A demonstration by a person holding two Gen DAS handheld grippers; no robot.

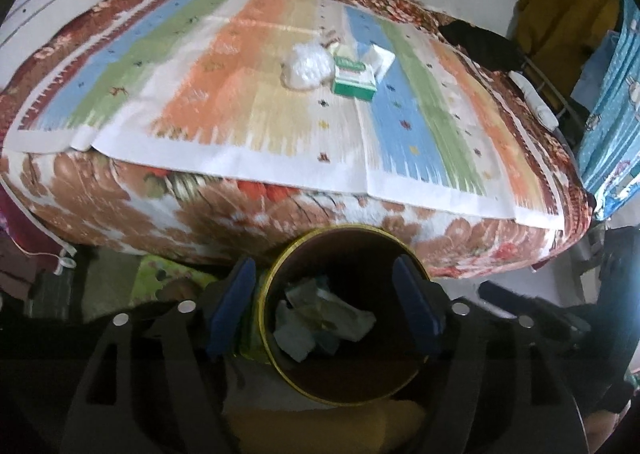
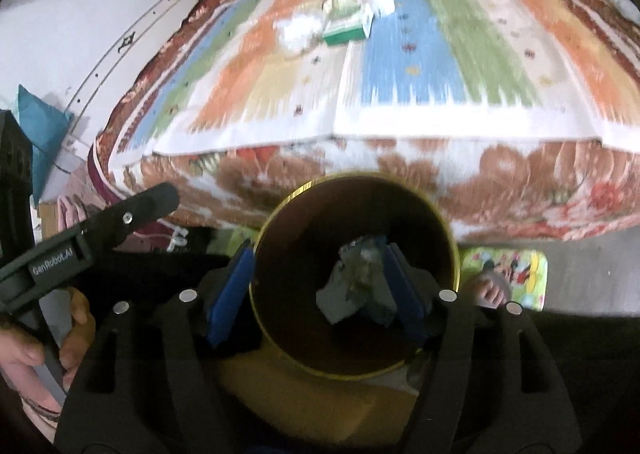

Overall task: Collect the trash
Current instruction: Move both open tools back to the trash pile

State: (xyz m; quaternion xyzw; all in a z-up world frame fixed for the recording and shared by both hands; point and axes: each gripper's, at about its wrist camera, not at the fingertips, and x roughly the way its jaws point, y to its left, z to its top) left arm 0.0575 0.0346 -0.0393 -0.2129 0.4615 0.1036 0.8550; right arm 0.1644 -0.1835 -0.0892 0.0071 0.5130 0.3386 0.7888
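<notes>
A round dark bin with a yellow rim [image 1: 280,366] stands on the floor against the bed and holds crumpled paper trash [image 1: 324,318]. My left gripper [image 1: 326,308] is open above the bin, its blue pads on either side of the trash. My right gripper [image 2: 320,290] is open over the same bin [image 2: 272,338], with crumpled trash [image 2: 354,288] lying in the bin below. On the bed lie a clear plastic bag [image 1: 306,66], a green and white box [image 1: 354,80] and a white packet [image 1: 380,58]; they also show in the right wrist view [image 2: 346,30].
The bed has a striped cover [image 1: 248,94] over a floral blanket [image 1: 120,202]. A colourful floor mat [image 2: 508,270] and a bare foot [image 2: 492,290] lie right of the bin. The left gripper's body [image 2: 92,238] and the hand [image 2: 24,358] holding it show at the left.
</notes>
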